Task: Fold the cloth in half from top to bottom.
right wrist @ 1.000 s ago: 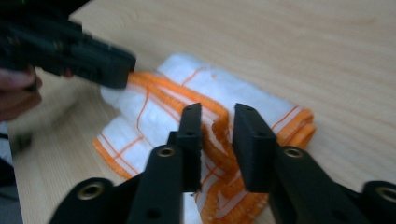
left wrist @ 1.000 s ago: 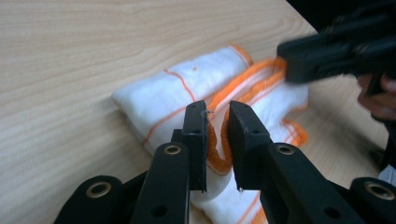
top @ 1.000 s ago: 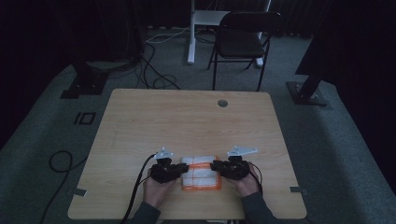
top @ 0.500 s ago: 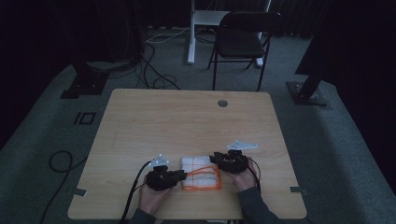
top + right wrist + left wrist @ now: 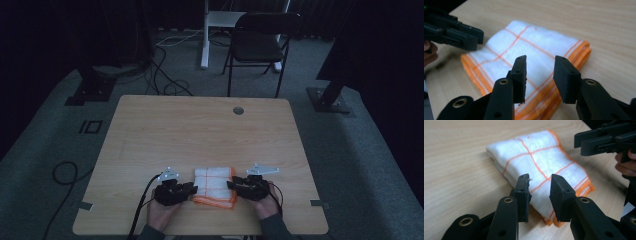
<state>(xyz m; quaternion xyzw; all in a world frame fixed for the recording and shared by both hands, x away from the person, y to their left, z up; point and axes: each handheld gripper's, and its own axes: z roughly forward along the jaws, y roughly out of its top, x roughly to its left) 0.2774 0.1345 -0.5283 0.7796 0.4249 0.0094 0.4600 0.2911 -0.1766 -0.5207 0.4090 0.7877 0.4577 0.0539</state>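
A folded white towel (image 5: 215, 186) with orange grid lines and an orange border lies flat near the table's front edge. My left gripper (image 5: 193, 189) sits at its left side and my right gripper (image 5: 231, 184) at its right side, their tips facing each other. In the left gripper view the left gripper (image 5: 540, 178) is open, with the towel (image 5: 541, 157) lying beyond the gap. In the right gripper view the right gripper (image 5: 540, 61) is open above the towel's (image 5: 534, 46) orange edge. Both pairs of jaws have just been opening, and neither presses on the cloth.
The wooden table (image 5: 200, 135) has a round cable hole (image 5: 238, 110) near its far edge. A black folding chair (image 5: 260, 42) stands behind it. Cables and dark stand bases (image 5: 90, 90) lie on the grey carpet. A cable trails from the left gripper off the front edge.
The right gripper has sunk slightly beside the towel. The left hand has barely shifted. The towel lies where it was.
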